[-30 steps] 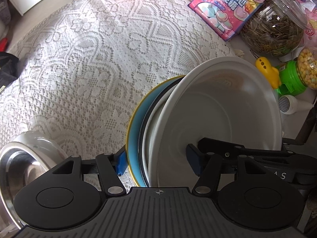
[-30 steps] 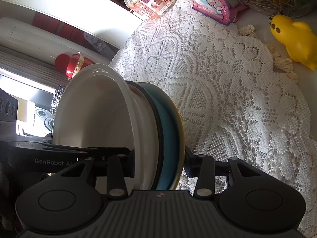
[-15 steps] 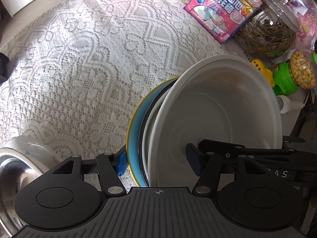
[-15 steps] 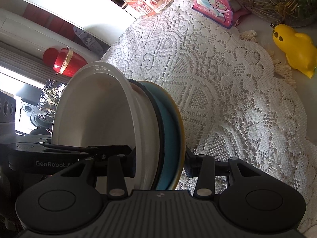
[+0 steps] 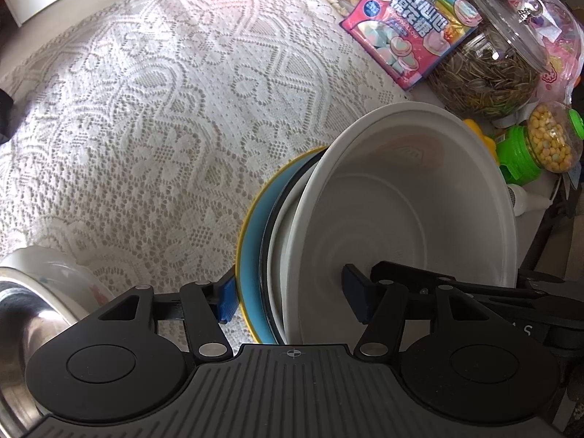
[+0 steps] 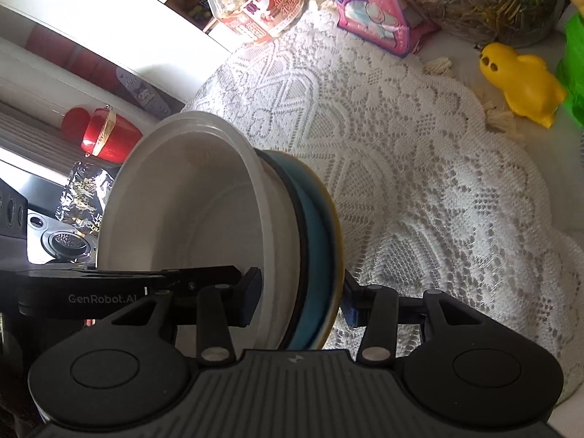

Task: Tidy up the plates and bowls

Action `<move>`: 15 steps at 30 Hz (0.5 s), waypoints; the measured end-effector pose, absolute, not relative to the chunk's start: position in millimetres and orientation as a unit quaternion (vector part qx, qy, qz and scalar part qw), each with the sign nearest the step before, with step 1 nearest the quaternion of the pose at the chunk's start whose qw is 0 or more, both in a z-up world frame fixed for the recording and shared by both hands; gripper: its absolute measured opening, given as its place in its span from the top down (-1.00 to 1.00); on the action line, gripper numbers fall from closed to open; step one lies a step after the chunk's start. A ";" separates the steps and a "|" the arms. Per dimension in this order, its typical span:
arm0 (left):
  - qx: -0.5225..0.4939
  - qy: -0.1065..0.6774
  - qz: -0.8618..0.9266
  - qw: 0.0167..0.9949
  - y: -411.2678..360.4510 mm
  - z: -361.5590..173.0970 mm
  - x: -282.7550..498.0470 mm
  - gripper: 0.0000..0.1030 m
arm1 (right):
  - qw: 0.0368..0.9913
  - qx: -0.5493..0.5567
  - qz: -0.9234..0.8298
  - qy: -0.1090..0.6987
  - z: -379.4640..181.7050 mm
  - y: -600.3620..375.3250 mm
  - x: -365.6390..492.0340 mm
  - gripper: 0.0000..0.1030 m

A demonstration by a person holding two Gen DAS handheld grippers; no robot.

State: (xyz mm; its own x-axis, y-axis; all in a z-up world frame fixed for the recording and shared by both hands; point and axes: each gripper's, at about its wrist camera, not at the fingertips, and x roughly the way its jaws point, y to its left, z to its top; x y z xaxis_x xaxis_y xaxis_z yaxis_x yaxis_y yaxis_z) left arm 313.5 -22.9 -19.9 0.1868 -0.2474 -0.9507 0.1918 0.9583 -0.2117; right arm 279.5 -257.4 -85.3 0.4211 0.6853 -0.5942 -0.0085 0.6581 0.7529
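A stack of dishes stands on edge above the lace tablecloth (image 5: 153, 116): a white bowl (image 5: 412, 197) in front, a black-rimmed plate behind it, and a blue plate with a yellow rim (image 5: 252, 252) at the back. My left gripper (image 5: 288, 297) clamps the stack, one pad on the blue plate's back and one inside the bowl; its jaws are closing. From the other side my right gripper (image 6: 301, 303) pinches the white bowl (image 6: 189, 211) and blue plate (image 6: 317, 241); its jaws are opening slightly, pads still touching.
A steel bowl (image 5: 18, 314) and a white dish (image 5: 54, 270) sit at the near left. At the cloth's far edge stand a pink marshmallow bag (image 5: 408, 33), a jar of sunflower seeds (image 5: 489, 73), a peanut jar (image 6: 252, 3), a yellow duck toy (image 6: 518, 80) and a green container (image 5: 518, 157).
The left wrist view has slid across the table, so the snacks come nearer and the steel bowl drops toward the corner. The right view has turned slightly. The stack stays between both grippers.
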 end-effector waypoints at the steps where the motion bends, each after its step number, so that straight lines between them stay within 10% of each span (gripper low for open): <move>1: -0.024 0.622 -0.141 0.770 -22.3 -20.0 313.9 -0.17 | 0.765 0.353 0.226 0.488 -87.5 -257.7 281.2 0.12; 15: -0.021 0.631 -0.138 0.763 -26.0 -20.7 316.2 -0.15 | 0.758 0.339 0.267 0.489 -91.7 -257.7 287.8 0.07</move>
State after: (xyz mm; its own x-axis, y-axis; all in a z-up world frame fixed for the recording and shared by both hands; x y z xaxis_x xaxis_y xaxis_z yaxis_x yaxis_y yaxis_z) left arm 316.2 -26.0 -20.7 0.1667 -0.2372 -0.9570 0.1831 0.9612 -0.2064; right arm 287.8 -257.7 -91.7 0.3795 0.7361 -0.5604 -0.0730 0.6277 0.7750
